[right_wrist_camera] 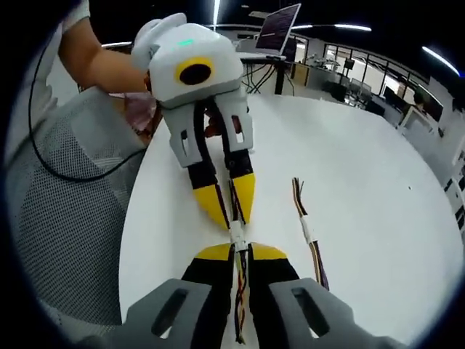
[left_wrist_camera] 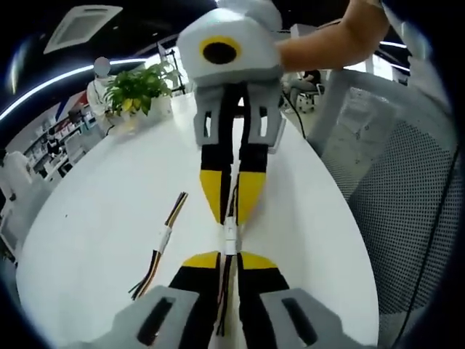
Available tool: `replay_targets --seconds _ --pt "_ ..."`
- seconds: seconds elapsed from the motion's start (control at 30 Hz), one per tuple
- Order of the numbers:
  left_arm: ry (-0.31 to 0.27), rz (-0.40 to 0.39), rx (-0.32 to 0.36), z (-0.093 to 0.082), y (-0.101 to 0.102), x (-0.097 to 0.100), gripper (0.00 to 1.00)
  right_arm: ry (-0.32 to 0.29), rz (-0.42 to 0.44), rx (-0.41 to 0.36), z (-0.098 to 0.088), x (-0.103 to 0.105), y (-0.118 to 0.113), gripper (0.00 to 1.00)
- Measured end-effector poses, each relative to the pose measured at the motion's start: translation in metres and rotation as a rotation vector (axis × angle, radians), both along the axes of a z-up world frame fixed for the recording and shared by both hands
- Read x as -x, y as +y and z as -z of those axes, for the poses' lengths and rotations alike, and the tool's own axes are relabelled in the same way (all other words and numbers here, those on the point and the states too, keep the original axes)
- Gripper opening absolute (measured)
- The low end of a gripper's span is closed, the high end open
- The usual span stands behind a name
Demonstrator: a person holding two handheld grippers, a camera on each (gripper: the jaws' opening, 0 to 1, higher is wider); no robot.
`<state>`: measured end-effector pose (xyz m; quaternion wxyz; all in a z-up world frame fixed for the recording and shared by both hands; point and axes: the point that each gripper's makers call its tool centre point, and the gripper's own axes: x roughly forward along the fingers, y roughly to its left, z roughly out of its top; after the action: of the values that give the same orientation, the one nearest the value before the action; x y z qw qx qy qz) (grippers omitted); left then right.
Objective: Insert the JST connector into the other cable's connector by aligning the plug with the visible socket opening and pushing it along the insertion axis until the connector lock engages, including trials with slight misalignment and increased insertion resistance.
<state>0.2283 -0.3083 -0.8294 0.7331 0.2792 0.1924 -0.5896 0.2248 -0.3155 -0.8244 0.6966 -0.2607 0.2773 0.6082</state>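
Grey-housed grippers (left_wrist_camera: 229,256) (right_wrist_camera: 241,251) — black jaws, yellow tips

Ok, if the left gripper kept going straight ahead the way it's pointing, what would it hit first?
Most likely the white connector held just past its fingers, then the tips of the right gripper facing it. The two grippers point almost nose to nose, so little room seems left, though depth is hard to judge.

White round surface (left_wrist_camera: 94,240), potted plant (left_wrist_camera: 138,87) at its 11 o'clock edge, mesh chair back (left_wrist_camera: 407,218) at 3 o'clock, ceiling vent (left_wrist_camera: 81,25) and light strips (right_wrist_camera: 349,27) overhead, open laptop (right_wrist_camera: 276,30) at 12 o'clock, desk rows (right_wrist_camera: 356,87) at 2 o'clock
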Motion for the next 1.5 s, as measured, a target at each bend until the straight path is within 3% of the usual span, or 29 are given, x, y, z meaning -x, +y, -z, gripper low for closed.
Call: replay_targets --seconds 0.67,1.5 --pt "-0.003 0.012 0.033 -0.0098 -0.0006 0.0023 0.00 -0.003 0.008 -0.019 -0.0008 0.0027 -0.0016 0.04" --pt "0.002 0.020 0.024 -0.0066 0.0010 0.0000 0.00 -0.002 0.007 -0.021 0.0028 0.0002 0.0004 0.04"
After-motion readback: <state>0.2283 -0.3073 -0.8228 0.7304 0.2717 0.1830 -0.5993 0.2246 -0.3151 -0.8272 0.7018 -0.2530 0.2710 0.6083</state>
